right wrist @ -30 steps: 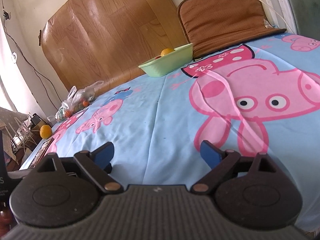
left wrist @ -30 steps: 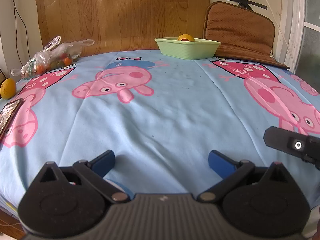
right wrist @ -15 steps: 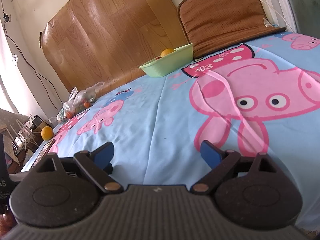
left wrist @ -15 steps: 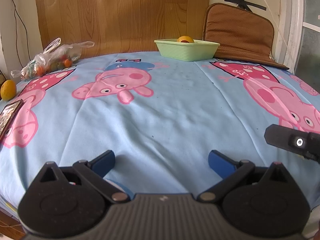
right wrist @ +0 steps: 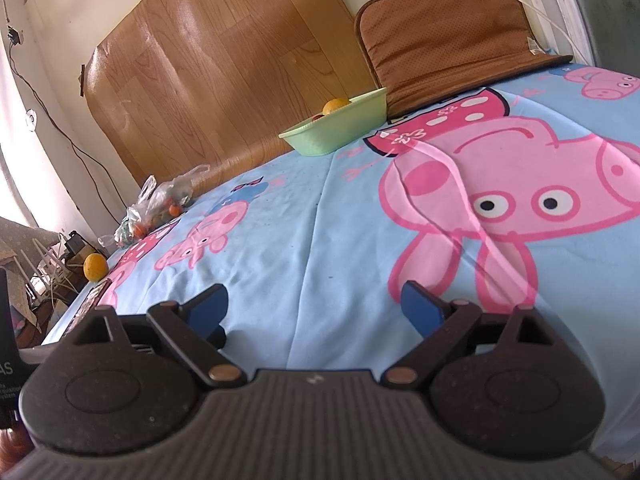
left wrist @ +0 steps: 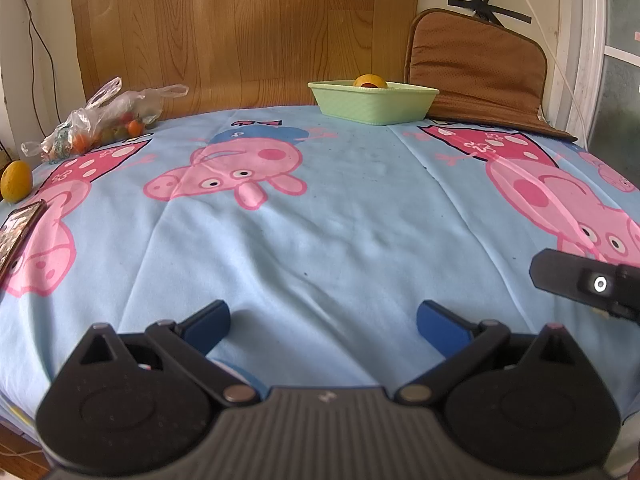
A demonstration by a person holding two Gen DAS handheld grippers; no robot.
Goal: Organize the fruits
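Both idle: our left hand-held gripper point(left wrist: 323, 318) and right hand-held gripper point(right wrist: 314, 304) have jaws spread wide, nothing held, low over the sheet point(left wrist: 340, 220). Basket point(left wrist: 372, 102) sits at 12 o'clock, far edge, with 1 orange fruit point(left wrist: 370, 81) showing in it. Loose orange point(left wrist: 16, 181) at 10 o'clock by the phone point(left wrist: 18, 226); bag of small fruit point(left wrist: 104, 120) at 11. We'd take the loose orange with the left: come in level, straddle its widest part, close gently, then carry it over the basket rim.

basket point(left wrist: 372, 104) far centre – orange point(left wrist: 371, 81) inside | bag point(left wrist: 104, 120) far left
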